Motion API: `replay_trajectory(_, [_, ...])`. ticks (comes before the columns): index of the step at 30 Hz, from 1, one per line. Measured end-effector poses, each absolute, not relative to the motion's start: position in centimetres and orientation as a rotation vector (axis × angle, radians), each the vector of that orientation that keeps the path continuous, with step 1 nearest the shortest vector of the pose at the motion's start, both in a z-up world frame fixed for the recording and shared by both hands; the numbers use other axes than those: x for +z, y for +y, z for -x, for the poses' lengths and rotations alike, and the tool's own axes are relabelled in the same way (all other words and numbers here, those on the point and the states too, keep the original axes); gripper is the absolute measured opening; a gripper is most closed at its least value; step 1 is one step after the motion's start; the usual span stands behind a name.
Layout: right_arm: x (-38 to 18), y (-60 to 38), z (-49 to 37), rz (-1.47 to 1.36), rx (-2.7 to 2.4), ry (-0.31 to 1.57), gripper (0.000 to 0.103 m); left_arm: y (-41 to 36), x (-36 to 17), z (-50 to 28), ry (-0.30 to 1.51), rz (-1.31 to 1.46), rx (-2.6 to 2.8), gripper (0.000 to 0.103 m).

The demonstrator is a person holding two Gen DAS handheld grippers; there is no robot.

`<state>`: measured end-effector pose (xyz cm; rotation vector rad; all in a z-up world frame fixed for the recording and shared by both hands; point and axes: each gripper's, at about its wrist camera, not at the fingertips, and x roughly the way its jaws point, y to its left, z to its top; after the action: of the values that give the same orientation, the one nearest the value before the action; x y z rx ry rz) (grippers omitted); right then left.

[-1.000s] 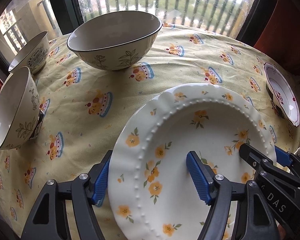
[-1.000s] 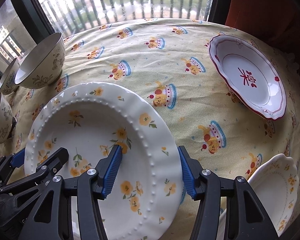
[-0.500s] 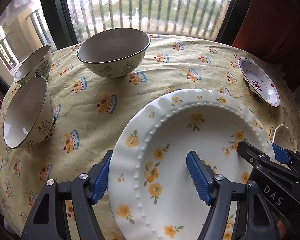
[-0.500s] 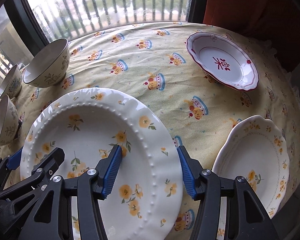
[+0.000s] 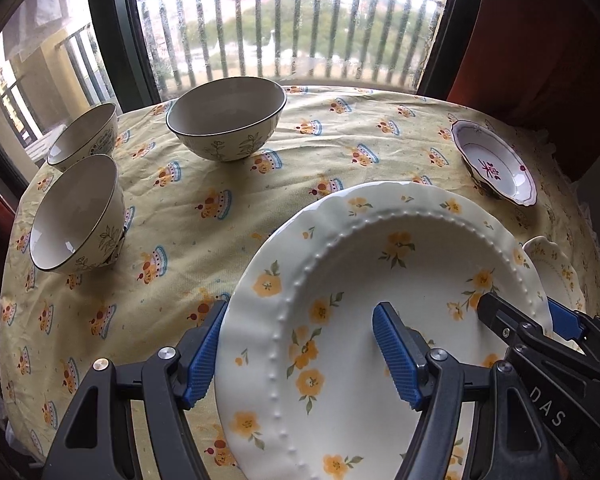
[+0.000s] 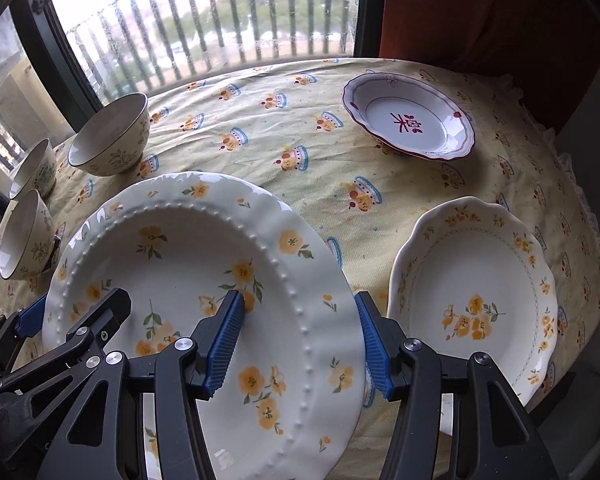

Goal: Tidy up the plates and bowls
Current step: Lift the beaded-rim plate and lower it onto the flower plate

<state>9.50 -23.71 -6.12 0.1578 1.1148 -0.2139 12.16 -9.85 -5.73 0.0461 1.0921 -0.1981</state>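
A large white plate with yellow flowers (image 5: 400, 264) hangs above the table, held by both grippers. My left gripper (image 5: 300, 356) is shut on its left rim, one blue pad on top and one beneath. My right gripper (image 6: 299, 342) is shut on the opposite rim (image 6: 332, 280) the same way. Each view shows the other gripper at the plate's far side. A smaller floral plate (image 6: 472, 292) lies on the cloth to the right. A red-trimmed plate (image 6: 408, 116) sits at the back right. One big bowl (image 5: 226, 120) and two small bowls (image 5: 76, 212) (image 5: 84, 136) stand at the left.
The round table wears a yellow cloth with a cake pattern (image 5: 220, 200). A window with balcony railings (image 5: 292, 32) runs behind it, and a red curtain (image 6: 480, 20) hangs at the right. The cloth's frilled edge (image 6: 596, 216) drops off at the right.
Both grippers have risen and drawn back with the large plate between them. The table looks farther away, and the smaller floral plate has come into full view at the right.
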Motion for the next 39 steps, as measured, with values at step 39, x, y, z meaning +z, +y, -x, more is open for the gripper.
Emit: replay_trajectory(39, [-6.9,-46.2,-6.6,-0.058,-0.170,1.146,0.060,-31.9,-8.6,-7.0,1.157,0.055,-0.165,0.073])
